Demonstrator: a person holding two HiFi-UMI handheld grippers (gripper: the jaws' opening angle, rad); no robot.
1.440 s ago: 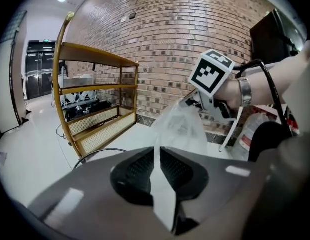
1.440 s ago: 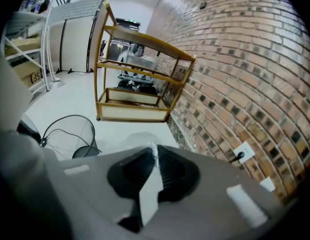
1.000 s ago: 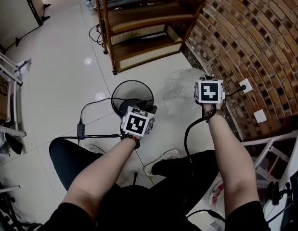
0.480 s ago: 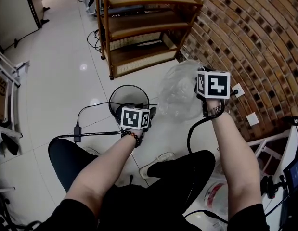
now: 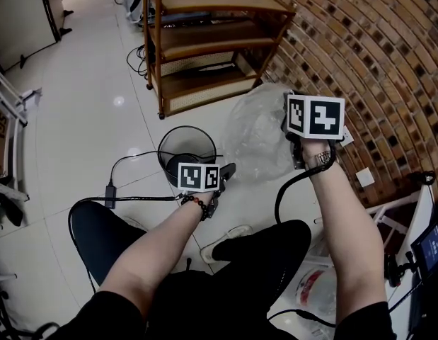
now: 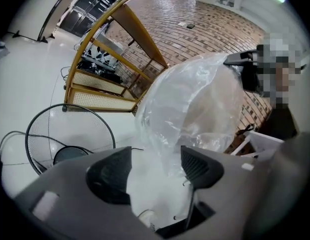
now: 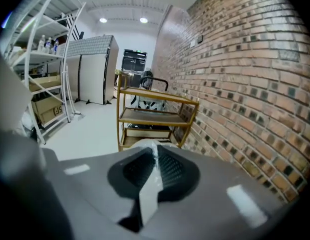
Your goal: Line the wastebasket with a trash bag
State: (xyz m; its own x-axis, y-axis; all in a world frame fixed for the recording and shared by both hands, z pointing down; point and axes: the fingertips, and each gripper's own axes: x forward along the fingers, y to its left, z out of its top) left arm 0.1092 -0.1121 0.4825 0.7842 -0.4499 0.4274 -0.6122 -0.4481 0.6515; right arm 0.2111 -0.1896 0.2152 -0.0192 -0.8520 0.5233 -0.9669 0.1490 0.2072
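Note:
The black wire wastebasket stands on the pale tiled floor; in the left gripper view the wastebasket is at the lower left. A clear trash bag hangs puffed out in the air to its right. My right gripper is raised and shut on the bag's top edge, and a strip of film is pinched between its pads. My left gripper is beside the basket's near rim. Its jaws have just been opening and stand wide, with the bag's lower end loose between them, not pressed.
A wooden shelf unit stands behind the basket against a brick wall. A black cable with a power brick runs over the floor left of the basket. The person's legs and a shoe are below the grippers.
The right gripper has risen and lifted the bag, which now hangs fuller and higher. The left gripper has rolled, so its marker cube shows two faces.

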